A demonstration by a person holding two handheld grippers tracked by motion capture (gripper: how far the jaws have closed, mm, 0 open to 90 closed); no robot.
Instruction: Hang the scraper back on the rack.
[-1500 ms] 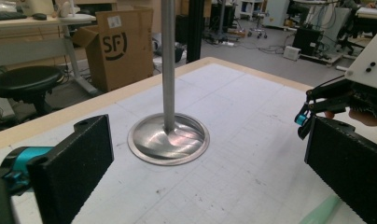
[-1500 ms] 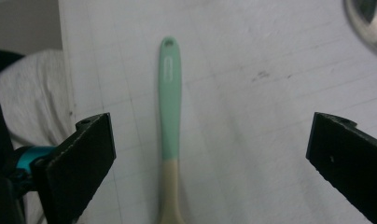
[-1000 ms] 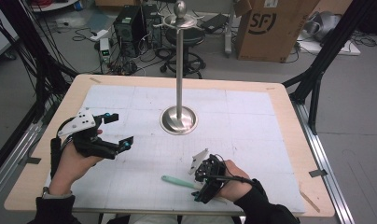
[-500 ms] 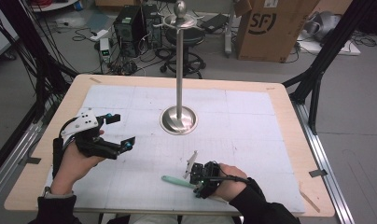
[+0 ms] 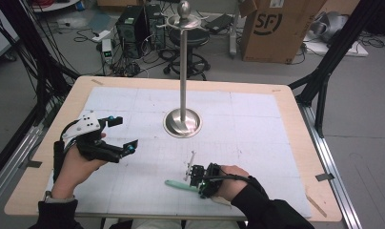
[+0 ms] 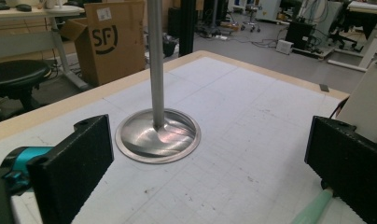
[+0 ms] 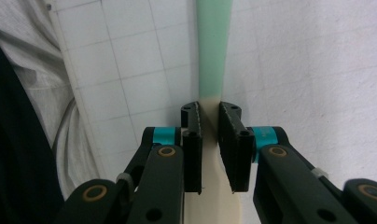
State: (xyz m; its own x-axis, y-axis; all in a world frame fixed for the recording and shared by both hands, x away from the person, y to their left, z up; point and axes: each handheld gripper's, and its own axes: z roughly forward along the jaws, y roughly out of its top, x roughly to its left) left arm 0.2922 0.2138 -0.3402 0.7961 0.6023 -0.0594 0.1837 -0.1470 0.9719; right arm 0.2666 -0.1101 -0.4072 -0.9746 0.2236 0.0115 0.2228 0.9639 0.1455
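Spatula [image 7: 212, 51] at my five o'clock: my right gripper [image 7: 210, 122] has just been closing onto it—grasp secured; left gripper [image 5: 115, 136] open, empty.

Right claw [image 7: 210, 126] low, jaws just closing nearly together; left claw [image 5: 119, 136] hovers, jaws spread wide.

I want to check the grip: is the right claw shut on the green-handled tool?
Shut on it. The right claw has just been closing, and both pads press the cream part of the green-handled tool lying flat.
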